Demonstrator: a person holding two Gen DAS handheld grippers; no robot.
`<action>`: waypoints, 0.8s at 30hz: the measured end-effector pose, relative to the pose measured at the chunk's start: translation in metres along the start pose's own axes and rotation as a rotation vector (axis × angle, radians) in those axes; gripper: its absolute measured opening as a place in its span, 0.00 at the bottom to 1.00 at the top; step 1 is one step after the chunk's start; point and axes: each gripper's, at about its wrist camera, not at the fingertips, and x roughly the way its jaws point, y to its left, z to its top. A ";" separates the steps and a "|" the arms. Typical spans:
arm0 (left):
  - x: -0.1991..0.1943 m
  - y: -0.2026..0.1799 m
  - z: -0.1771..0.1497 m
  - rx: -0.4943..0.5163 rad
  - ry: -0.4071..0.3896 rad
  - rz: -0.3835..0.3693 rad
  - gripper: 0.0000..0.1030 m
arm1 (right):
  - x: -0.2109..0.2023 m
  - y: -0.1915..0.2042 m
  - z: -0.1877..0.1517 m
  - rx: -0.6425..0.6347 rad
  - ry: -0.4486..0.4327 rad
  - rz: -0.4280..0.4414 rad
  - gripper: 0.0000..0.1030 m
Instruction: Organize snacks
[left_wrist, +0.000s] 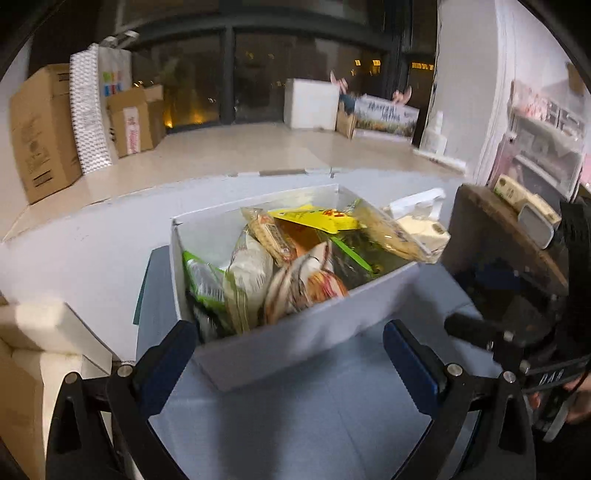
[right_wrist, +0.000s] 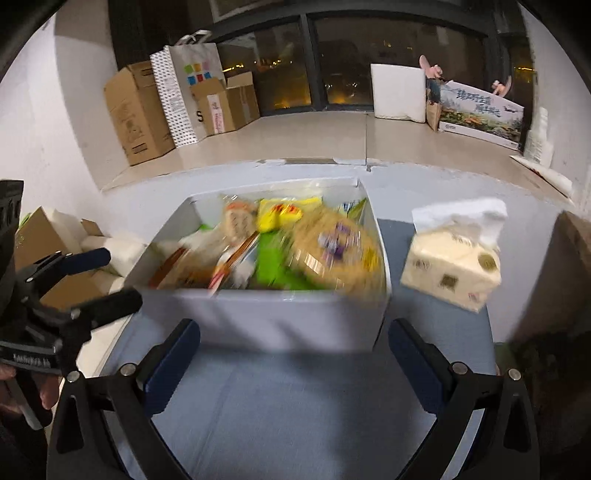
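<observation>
Snacks (left_wrist: 280, 258) fill a white box (left_wrist: 295, 332) that sits on the table (left_wrist: 92, 251), toward its far edge. Both tongs hover at the near side with nothing between their fingers: the left gripper (left_wrist: 290, 354) spread wide, the right gripper (right_wrist: 293, 354) likewise apart. A tissue pack (right_wrist: 452, 269) lies just beside the box's right wall.

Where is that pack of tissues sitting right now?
The cream soft-pack of tissues sits on the blue-grey table mat, just right of the white snack box, seen in the right wrist view.
</observation>
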 end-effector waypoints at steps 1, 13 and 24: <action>-0.011 -0.003 -0.009 -0.004 -0.021 -0.001 1.00 | -0.007 0.003 -0.010 -0.005 -0.005 -0.001 1.00; -0.081 -0.042 -0.109 -0.057 -0.041 0.093 1.00 | -0.085 0.038 -0.113 -0.013 -0.062 -0.070 1.00; -0.106 -0.049 -0.138 -0.100 -0.046 0.075 1.00 | -0.129 0.052 -0.144 -0.023 -0.123 -0.069 1.00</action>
